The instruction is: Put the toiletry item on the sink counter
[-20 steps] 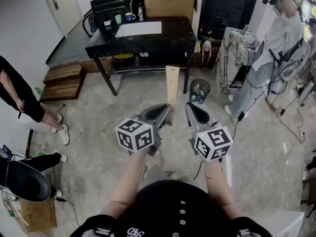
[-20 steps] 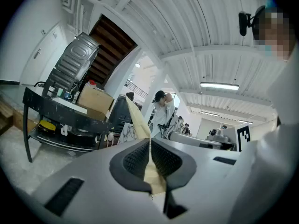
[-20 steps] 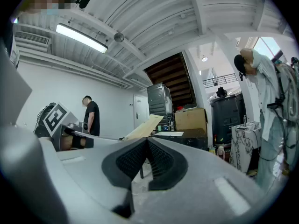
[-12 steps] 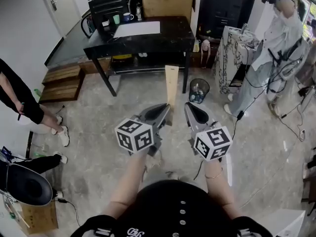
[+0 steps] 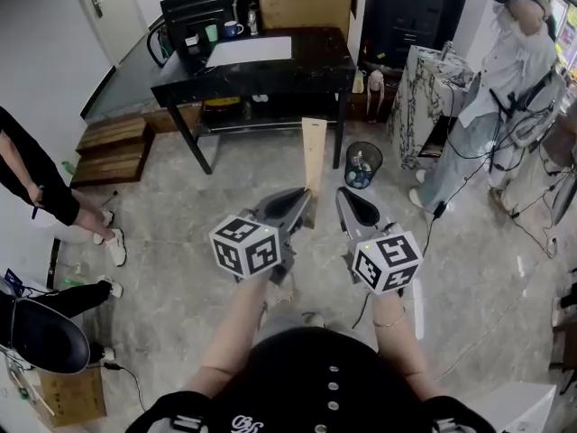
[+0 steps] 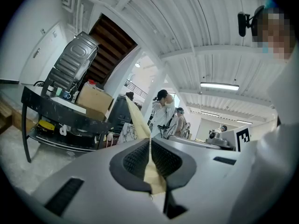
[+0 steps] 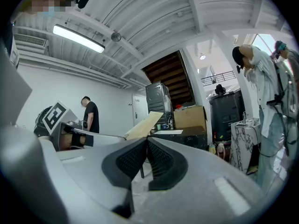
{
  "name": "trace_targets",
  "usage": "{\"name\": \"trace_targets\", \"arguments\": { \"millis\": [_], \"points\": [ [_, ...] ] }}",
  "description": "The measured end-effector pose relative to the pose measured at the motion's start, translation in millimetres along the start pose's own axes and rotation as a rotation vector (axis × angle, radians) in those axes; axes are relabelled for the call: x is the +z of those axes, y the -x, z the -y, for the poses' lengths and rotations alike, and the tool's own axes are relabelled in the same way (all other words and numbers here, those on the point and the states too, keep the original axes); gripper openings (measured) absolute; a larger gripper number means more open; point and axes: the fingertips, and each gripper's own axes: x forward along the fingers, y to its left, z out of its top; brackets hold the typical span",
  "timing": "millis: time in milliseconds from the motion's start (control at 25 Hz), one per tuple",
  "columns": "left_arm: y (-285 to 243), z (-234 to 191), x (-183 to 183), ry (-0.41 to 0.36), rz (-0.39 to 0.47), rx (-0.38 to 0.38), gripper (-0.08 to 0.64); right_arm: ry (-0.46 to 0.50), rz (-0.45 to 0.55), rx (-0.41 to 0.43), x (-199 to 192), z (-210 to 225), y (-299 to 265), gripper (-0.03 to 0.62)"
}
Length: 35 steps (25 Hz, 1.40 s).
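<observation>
A long flat beige strip (image 5: 313, 156) sticks up and forward from my left gripper (image 5: 303, 207), which is shut on its lower end. In the left gripper view the strip (image 6: 150, 171) is pinched between the two ribbed pads and rises to the upper left. My right gripper (image 5: 348, 197) is held beside it at chest height, shut, with nothing between its jaws. From the right gripper view the strip (image 7: 144, 125) shows just to the left of the right gripper (image 7: 147, 143). A marble-patterned counter with a tap (image 5: 431, 87) stands ahead to the right.
A black table (image 5: 270, 70) with a white sheet, cups and a cardboard box (image 5: 306, 5) stands ahead. A waste bin (image 5: 364, 164) sits by its right leg. One person (image 5: 505, 88) stands by the counter, another (image 5: 36, 183) at the left. Wooden steps (image 5: 113, 147) lie left.
</observation>
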Motion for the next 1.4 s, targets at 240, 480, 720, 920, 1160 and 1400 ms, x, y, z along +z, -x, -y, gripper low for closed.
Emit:
{"name": "trace_targets", "arguments": {
  "millis": [240, 480, 720, 920, 1160, 1400],
  "points": [
    [-8.0, -0.3, 2.7, -0.014, 0.015, -0.005, 0.017, -0.012, 0.002, 0.019, 0.1, 7.1, -2.1, 0.005],
    [-23.8, -27.8, 11.6, -0.007, 0.011, 0.003, 0.017, -0.016, -0.006, 0.013, -1.4, 20.9, -29.6, 0.005],
    [-54.3, -63.9, 39.0, -0.016, 0.044, -0.023, 0.017, -0.003, 0.014, 0.003, 12.9, 45.2, -74.9, 0.005],
    [-93.6, -105.0, 61.5, -0.009, 0.041, -0.047, 0.017, 0.003, 0.022, -0.018, 22.9, 78.6, -125.0, 0.005],
    [-134.2, -163.2, 97.3, -0.019, 0.024, -0.068, 0.017, 0.013, 0.028, -0.043, 41.7, 113.3, -196.2, 0.005],
    [-157.6, -215.9, 129.5, -0.035, 0.02, -0.09, 0.017, 0.02, 0.037, -0.073, 51.8, 132.9, -258.4, 0.005]
  ]
}}
